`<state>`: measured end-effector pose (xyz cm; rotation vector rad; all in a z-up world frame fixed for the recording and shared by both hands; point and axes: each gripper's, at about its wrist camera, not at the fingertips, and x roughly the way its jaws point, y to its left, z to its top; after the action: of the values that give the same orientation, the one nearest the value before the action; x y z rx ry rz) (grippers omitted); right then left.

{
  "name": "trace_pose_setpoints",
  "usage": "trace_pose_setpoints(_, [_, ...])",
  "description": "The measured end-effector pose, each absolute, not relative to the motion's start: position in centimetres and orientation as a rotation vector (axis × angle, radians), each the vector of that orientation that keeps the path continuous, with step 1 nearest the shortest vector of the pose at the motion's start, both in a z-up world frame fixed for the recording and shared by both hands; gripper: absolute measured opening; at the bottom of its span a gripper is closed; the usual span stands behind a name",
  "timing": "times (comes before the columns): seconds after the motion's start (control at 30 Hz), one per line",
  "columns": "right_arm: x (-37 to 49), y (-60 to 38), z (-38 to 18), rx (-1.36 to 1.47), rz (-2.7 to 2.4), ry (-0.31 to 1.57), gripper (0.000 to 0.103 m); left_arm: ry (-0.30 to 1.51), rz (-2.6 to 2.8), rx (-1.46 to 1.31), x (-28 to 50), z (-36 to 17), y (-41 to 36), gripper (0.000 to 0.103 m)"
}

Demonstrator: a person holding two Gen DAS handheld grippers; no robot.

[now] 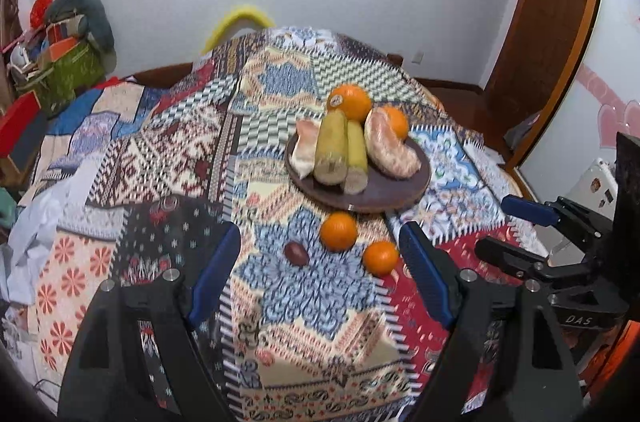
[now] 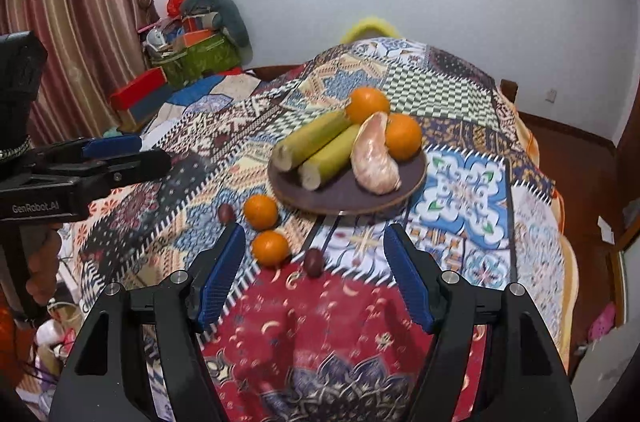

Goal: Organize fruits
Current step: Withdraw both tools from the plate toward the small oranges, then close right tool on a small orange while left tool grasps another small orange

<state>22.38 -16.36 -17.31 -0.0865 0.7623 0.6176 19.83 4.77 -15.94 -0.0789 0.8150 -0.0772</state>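
Two loose oranges (image 1: 338, 231) and dark plums (image 1: 296, 253) lie on the quilted bed at 6 o'clock of the fruit plate (image 1: 400, 196), awaiting pickup, so either wide-open, empty claw (image 1: 320, 274) must descend first

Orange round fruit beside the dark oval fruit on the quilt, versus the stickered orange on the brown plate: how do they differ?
The orange round fruit on the quilt lies loose on the patterned cloth; the stickered orange sits at the far edge of the round brown plate. The stickered one shows a label and touches a yellow-green cut stalk; the loose one touches nothing and shows no label. Both are round, orange and unpeeled.
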Motion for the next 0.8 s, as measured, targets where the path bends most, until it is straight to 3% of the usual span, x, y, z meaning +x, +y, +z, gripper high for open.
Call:
trace_pose_setpoints(0.2, [22.0,-15.6,-19.0,-0.088,0.626,0.803,0.068,0.850,-0.075,-0.103,18.9,-18.1,5.5,0.082])
trace_pose_setpoints(0.33, [22.7,-14.7,-20.3,-0.067,0.655,0.851,0.052,0.869,-0.066,-0.110,18.6,-19.5,5.8,0.080])
trace_pose_setpoints(0.53, [23.2,-12.7,-21.2,-0.108,0.690,0.869,0.041,0.904,-0.071,-0.150,18.9,-20.9,6.5,0.069])
trace_pose_setpoints(0.8, [24.5,-10.8,-22.1,-0.147,0.715,0.884,0.039,0.925,-0.070,-0.170,19.3,-21.9,7.1,0.053])
